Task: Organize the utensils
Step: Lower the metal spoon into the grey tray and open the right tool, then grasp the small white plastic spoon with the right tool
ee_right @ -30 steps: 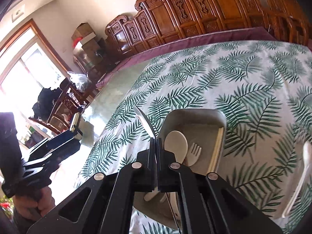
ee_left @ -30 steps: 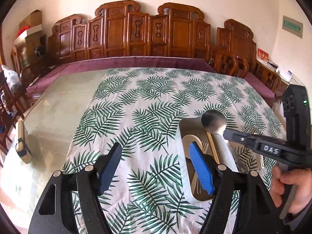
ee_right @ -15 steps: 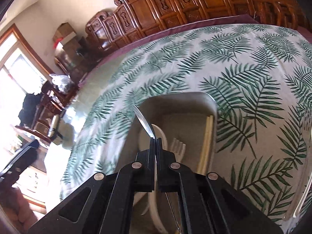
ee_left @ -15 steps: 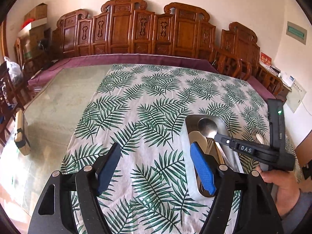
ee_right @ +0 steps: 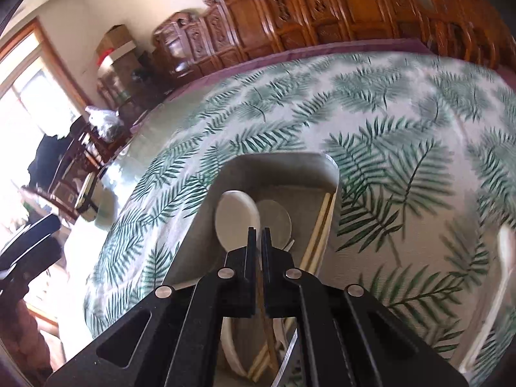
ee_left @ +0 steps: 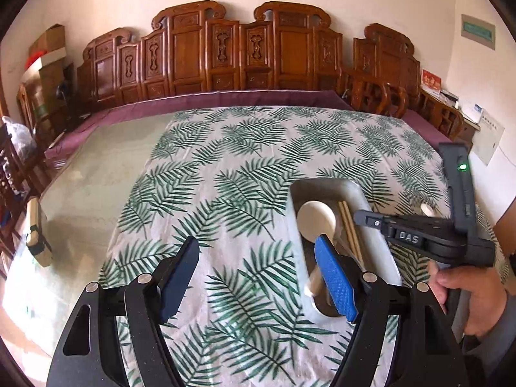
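Our right gripper [ee_right: 257,235] sits low over the tray [ee_right: 283,164], fingers nearly together w/ a thin gap; nothing visibly clamped between them, so we judge it has no load. Right below: a white spoon [ee_right: 237,216], a metal spoon bowl [ee_right: 277,214] beside it, chopsticks [ee_right: 317,238] along the tray's right wall, all lying lengthwise so they nest. Our left gripper [ee_left: 258,274] hangs over the leaf-print cloth [ee_left: 225,167] just left of the tray, fingers wide apart, holding nothing, prob. parked clear. Another white utensil [ee_right: 506,251] lies on the cloth to the right, outside the tray; likely next pick.
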